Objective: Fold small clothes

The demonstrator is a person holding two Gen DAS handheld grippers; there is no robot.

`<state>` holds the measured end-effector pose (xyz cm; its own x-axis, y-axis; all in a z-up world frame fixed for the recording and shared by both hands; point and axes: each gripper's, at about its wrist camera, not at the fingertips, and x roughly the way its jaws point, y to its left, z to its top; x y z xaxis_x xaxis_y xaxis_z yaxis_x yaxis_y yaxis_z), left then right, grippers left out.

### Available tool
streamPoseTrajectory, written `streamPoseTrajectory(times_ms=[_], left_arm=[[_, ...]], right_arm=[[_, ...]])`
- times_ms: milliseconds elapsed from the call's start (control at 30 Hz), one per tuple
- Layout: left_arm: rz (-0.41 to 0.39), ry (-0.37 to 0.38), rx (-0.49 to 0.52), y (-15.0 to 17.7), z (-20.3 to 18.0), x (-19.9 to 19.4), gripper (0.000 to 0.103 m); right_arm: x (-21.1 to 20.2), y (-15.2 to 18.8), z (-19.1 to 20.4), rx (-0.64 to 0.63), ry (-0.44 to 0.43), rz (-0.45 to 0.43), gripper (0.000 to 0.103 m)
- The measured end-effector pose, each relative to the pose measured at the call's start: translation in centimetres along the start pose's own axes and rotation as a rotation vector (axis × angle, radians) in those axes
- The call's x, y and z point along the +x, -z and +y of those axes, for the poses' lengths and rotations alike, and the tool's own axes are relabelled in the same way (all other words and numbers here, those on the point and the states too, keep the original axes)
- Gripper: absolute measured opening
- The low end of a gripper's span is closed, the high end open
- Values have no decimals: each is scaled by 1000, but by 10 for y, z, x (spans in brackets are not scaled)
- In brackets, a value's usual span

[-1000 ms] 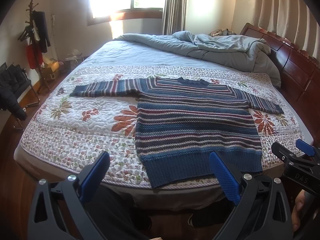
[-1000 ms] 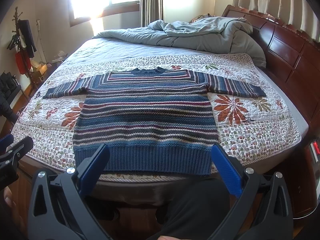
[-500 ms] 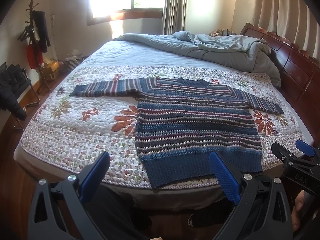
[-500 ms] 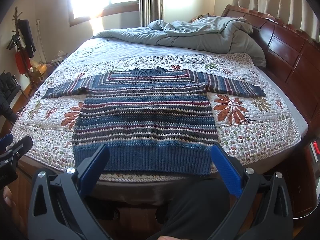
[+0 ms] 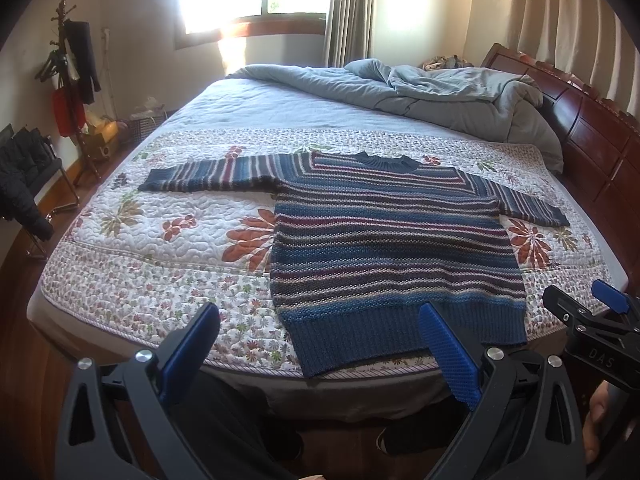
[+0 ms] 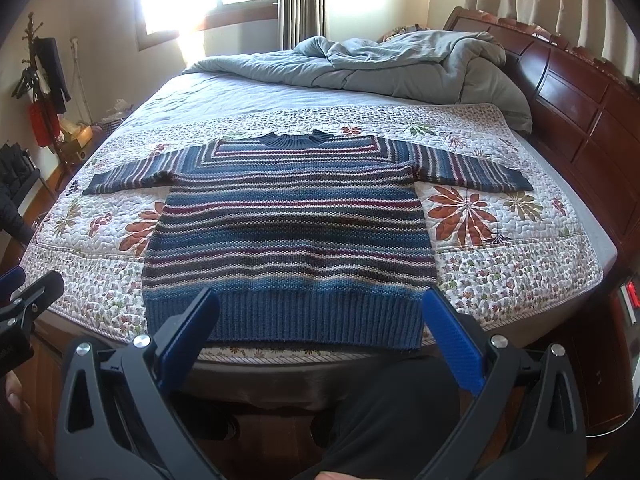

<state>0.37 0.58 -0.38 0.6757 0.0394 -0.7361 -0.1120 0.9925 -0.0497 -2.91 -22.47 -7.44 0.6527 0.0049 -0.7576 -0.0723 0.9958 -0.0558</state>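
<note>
Striped knit sweater [image 6: 290,232] spread flat, front up, on the floral quilt [image 6: 496,276] near the foot of the bed; collar toward the far end, ribbed hem [image 6: 280,320] along the near edge. Both sleeves stretched straight out to the sides, left sleeve [image 5: 208,178] and right sleeve [image 6: 468,168] resting on the quilt. No crease, no overlap, no part turned in: folding not yet begun, by the look of it. Everything left to do: sleeves in, sides in, hem up toward the collar, probably in that sort of order.

Left gripper [image 5: 320,338] held short of the bed edge, blue pads wide apart, nothing between them, no contact with the knit. Right gripper [image 6: 320,328] likewise gaping and empty, just short of the hem, roughly centred on the body of the garment. Each tool visible at the edge of the other's view, held by a hand.

Farther out: rumpled grey duvet [image 6: 380,64] heaped at the head end, well apart from the sweater; dark wooden headboard [image 6: 568,92] on the right; coat stand [image 5: 70,80] by the left wall.
</note>
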Motion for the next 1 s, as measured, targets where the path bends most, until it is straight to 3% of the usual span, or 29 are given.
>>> streamPoseTrajectory(times_ms=[533,700,833,933,1000], left_arm=[[18,-9,23,-12,-10,33,99],[0,14,59,-26,-20,56,99],[85,97,116,-42,-34,105,99],[150,176,151,-55,-47,146,99],[143,205,178,-68,-60,169,99]], right_arm=[[37,-10,-1,-18,10,38,100],[59,-24,-13,-29,6,-13,100],[100,-40,-56,46,-158,-24,100],[150,-60,-100,67,-93,72,100],[187,-77,-148,112,-26,110,100]])
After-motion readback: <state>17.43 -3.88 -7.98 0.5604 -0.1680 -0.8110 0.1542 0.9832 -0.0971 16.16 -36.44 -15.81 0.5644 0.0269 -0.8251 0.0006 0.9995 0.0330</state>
